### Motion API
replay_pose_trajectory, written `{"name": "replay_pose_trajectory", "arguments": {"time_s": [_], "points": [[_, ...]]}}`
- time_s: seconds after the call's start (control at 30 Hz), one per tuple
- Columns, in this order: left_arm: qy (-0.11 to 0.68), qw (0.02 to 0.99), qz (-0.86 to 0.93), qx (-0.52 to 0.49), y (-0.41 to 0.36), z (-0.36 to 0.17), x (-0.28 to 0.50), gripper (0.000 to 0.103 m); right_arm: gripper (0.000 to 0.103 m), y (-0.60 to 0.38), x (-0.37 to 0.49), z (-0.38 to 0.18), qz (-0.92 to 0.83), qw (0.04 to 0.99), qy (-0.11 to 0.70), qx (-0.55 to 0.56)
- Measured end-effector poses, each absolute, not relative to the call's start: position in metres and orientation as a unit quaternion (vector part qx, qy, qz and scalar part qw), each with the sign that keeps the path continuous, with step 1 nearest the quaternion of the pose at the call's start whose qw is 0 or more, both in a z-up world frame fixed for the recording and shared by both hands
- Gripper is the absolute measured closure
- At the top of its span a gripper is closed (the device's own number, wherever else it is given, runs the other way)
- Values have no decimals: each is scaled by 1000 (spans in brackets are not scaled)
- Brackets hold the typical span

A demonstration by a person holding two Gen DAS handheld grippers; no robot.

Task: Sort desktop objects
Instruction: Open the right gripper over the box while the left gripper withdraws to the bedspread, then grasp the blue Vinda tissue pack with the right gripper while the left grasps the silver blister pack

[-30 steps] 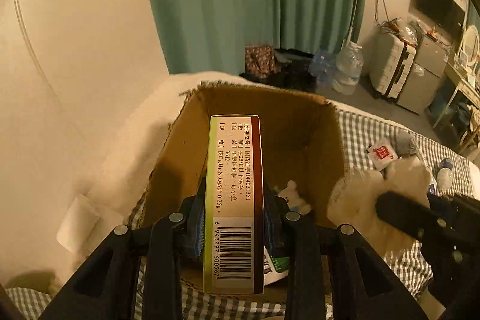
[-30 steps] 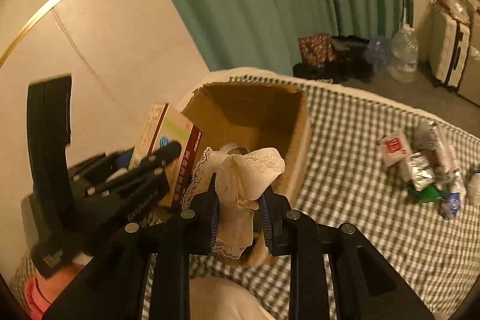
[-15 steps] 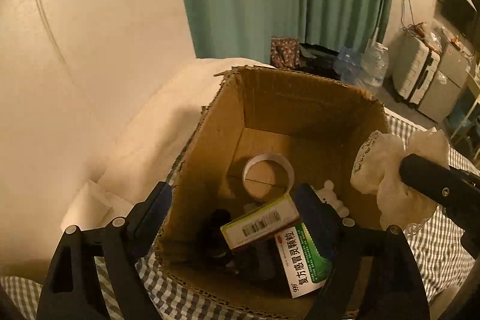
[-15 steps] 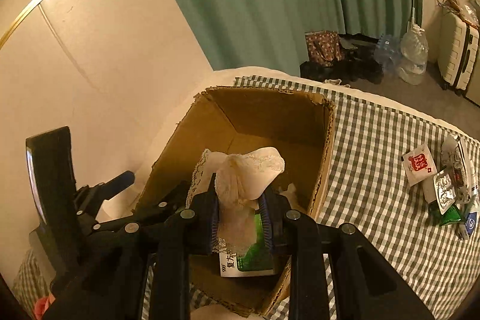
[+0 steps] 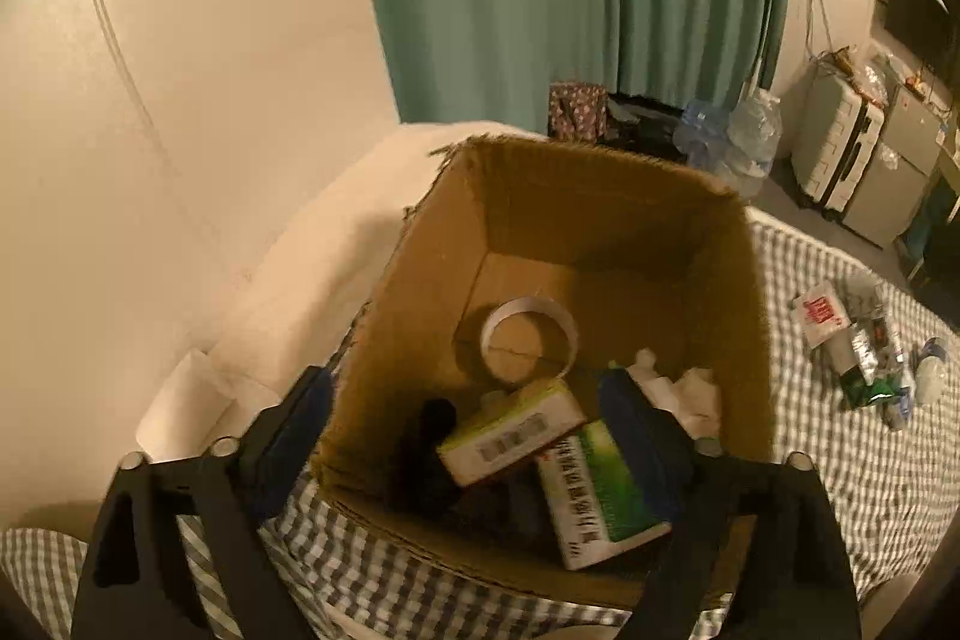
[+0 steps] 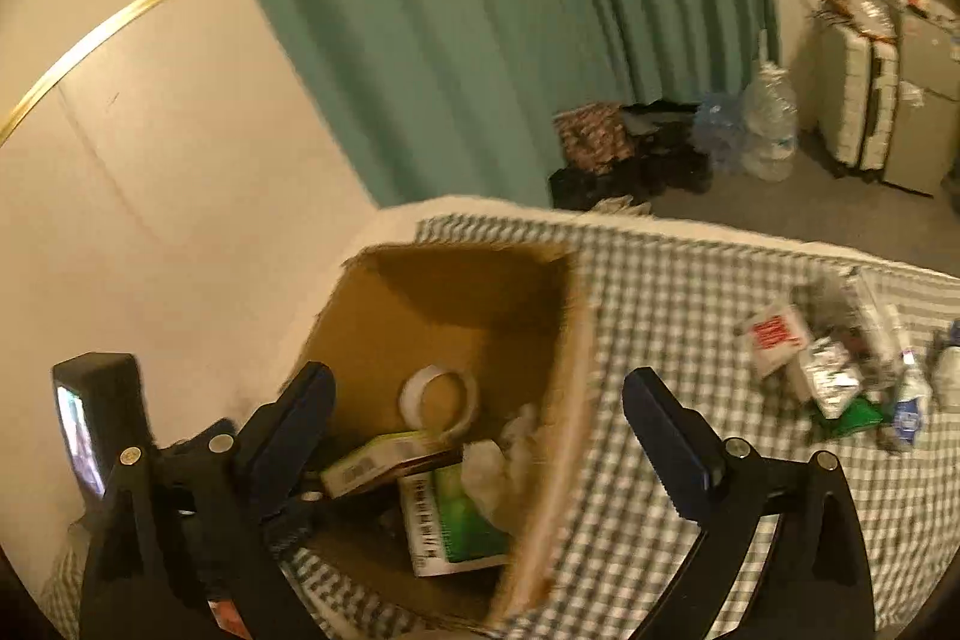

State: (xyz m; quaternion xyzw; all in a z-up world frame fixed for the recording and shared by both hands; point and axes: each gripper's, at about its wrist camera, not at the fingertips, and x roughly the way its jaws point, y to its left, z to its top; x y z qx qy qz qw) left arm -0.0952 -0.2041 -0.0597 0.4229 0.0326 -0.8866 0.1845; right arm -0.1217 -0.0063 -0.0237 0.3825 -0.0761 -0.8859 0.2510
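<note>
An open cardboard box (image 5: 606, 196) stands on the checked cloth; it also shows in the right wrist view (image 6: 456, 304). Inside lie a tape roll (image 5: 528, 334), a small barcode medicine box (image 5: 510, 430), a green and white medicine box (image 5: 600, 496) and a white lace cloth (image 6: 504, 466). My left gripper (image 5: 474, 418) is open and empty over the box's near edge. My right gripper (image 6: 480, 430) is open and empty above the box's right wall.
A pile of packets and wrappers (image 6: 840, 370) lies on the checked cloth (image 6: 690, 316) to the right; it also shows in the left wrist view (image 5: 864, 340). A white pillow (image 5: 336, 274) lies left of the box. Suitcases (image 6: 864, 100) and water bottles (image 6: 768, 124) stand on the floor behind.
My left gripper opened and dropped the barcode medicine box into the cardboard box. My right gripper then opened and let the lace cloth fall into the box.
</note>
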Motion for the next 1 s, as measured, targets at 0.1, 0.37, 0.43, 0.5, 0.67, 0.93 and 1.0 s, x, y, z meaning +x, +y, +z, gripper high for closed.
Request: {"name": "replay_pose_trajectory", "arguments": {"time_s": [0.1,0.37,0.43,0.5,0.67,0.93,1.0], "points": [[29,168,-896,410,-179,-54,-95,2,5,29,-120,-25,-898,216,-83,374],[15,93,-902,422,-72,-66,-118,0,5,165,-132,-46,-921,85,-93,368],[6,77,-906,415,-42,-71,-125,0,5,205,-136,-55,-919,53,-117,373],[-6,62,-909,412,-14,-79,-134,0,5,246,-138,-70,-913,3,-151,378],[-40,5,-906,421,51,-109,-165,0,5,300,-150,-112,-898,-33,-192,395],[-105,-23,-886,450,107,-171,-213,0,5,294,-183,-173,-883,-3,-184,432],[-106,-31,-884,454,111,-180,-223,0,5,293,-197,-186,-878,2,-189,440]]}}
